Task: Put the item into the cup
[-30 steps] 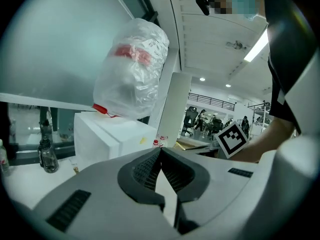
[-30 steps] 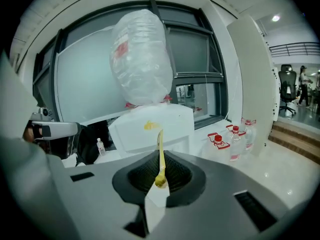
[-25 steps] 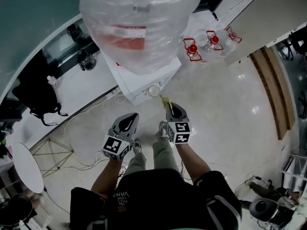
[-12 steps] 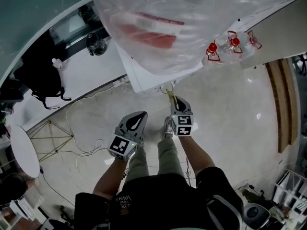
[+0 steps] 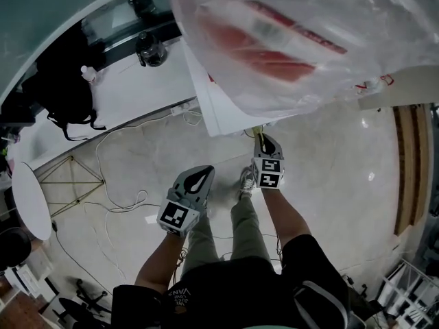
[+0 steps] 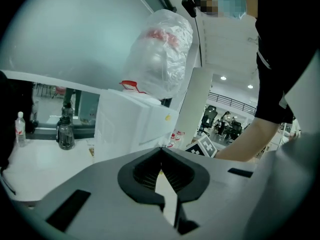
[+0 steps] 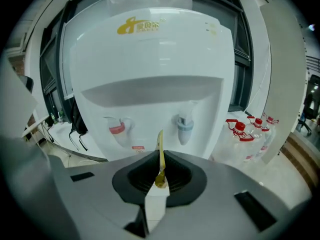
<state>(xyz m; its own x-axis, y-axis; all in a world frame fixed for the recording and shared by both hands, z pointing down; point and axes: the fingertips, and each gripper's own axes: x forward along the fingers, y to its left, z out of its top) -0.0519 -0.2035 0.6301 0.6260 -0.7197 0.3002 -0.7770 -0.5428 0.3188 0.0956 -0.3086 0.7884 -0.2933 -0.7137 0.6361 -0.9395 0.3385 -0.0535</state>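
R tongs [image 7: 160, 180] clamp a thin yellow strip [image 7: 160, 151]. Its long axis is upright, rising ahead of tips toward water dispenser [image 7: 150, 69]. L tongs [image 6: 161, 170] pinched together, empty, further back. No cup in view, presumably ahead of R.

1. Light: bright, even, indoor; ceiling lamps [image 6: 223, 78] glow far right in the left gripper view; floor [image 5: 343, 184] carries small glare spots; shadows faint.
2. Focus: plastic-wrapped bottle [image 5: 295, 40], near the head camera, smeared.
3. Distortion: gripper views fisheye, straight lines bowed, corners black.
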